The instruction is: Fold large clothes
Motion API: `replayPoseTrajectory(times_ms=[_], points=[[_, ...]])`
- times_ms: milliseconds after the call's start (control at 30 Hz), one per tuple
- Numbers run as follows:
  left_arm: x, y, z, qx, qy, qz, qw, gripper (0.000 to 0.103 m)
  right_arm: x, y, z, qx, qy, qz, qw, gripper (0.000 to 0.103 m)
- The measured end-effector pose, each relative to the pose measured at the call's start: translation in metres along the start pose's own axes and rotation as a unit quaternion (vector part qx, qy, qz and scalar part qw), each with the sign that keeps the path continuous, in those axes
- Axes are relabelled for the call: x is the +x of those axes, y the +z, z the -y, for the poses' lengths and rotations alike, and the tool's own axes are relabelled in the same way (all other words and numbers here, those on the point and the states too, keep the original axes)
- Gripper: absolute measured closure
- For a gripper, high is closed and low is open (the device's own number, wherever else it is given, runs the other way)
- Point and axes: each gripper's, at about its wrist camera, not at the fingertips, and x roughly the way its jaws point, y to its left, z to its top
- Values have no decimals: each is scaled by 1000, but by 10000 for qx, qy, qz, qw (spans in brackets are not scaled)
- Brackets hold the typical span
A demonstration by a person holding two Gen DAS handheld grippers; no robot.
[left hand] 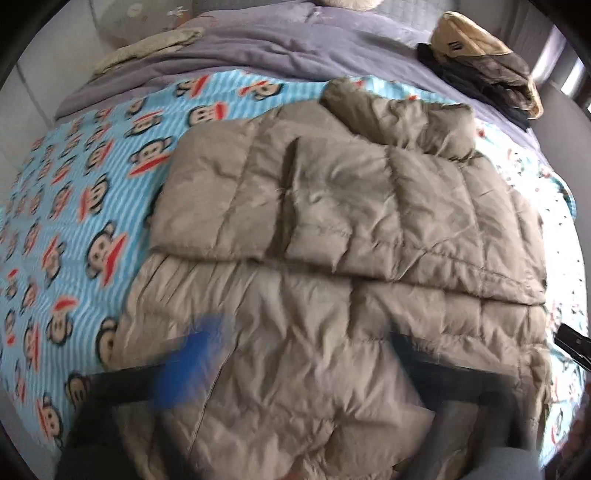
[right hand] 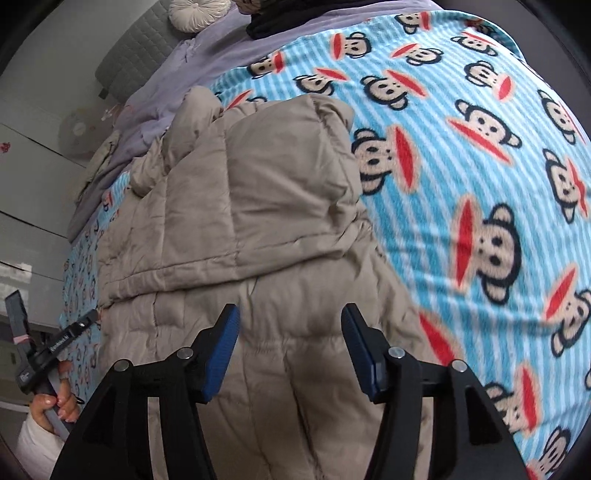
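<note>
A tan quilted puffer jacket [left hand: 332, 236] lies on a blue monkey-print blanket [left hand: 74, 206]. Its upper part is folded over onto the body; it also shows in the right wrist view [right hand: 258, 221]. My left gripper [left hand: 295, 354] hangs over the jacket's near part, blurred by motion, its fingers wide apart with nothing between them. My right gripper [right hand: 290, 332] is open and empty just above the jacket's lower part. The left gripper also shows in a hand at the left edge of the right wrist view [right hand: 40, 347].
The monkey-print blanket [right hand: 480, 184] covers a bed with a lilac sheet [left hand: 295, 48] at the far end. A pile of dark and beige clothes [left hand: 487, 66] lies at the far right corner. A round cushion [right hand: 195, 14] rests by the grey headboard.
</note>
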Motion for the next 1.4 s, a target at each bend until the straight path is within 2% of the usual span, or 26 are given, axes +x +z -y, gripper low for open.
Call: replayPoseTrajectory(times_ms=[100, 367, 400, 433, 533, 600, 667, 833, 1100, 1400], points=[[-1, -8, 4, 95, 40, -71, 9999, 0, -3, -6, -1, -24, 65, -15, 10000, 41], [-11, -29, 8, 91, 169, -150, 9997, 0, -8, -25, -5, -166, 127, -20, 9998, 24], [-11, -32, 8, 89, 180, -179, 9996, 0, -9, -28, -6, -192, 116, 2, 9997, 21], [-11, -35, 7, 85, 210, -216, 9995, 0, -11, -31, -7, -212, 103, 27, 9997, 14], [-13, -43, 5, 153, 320, -284, 9990, 0, -14, -42, -11, -265, 66, 67, 9996, 12], [-14, -49, 2, 228, 322, -282, 9988, 0, -14, -48, -12, -189, 151, 47, 9997, 0], [-15, -59, -3, 356, 139, -362, 9986, 0, -14, -57, -12, -19, 299, -23, 9995, 0], [-26, -82, -17, 505, -51, -457, 9977, 0, -18, -83, -20, 284, 241, -169, 9992, 0], [-61, -119, -50, 647, -80, -622, 9959, 0, -34, -132, -44, 634, 164, -246, 9975, 0], [-88, -154, -83, 838, -153, -752, 9935, 0, -61, -185, -58, 1222, 314, -270, 9916, 0]])
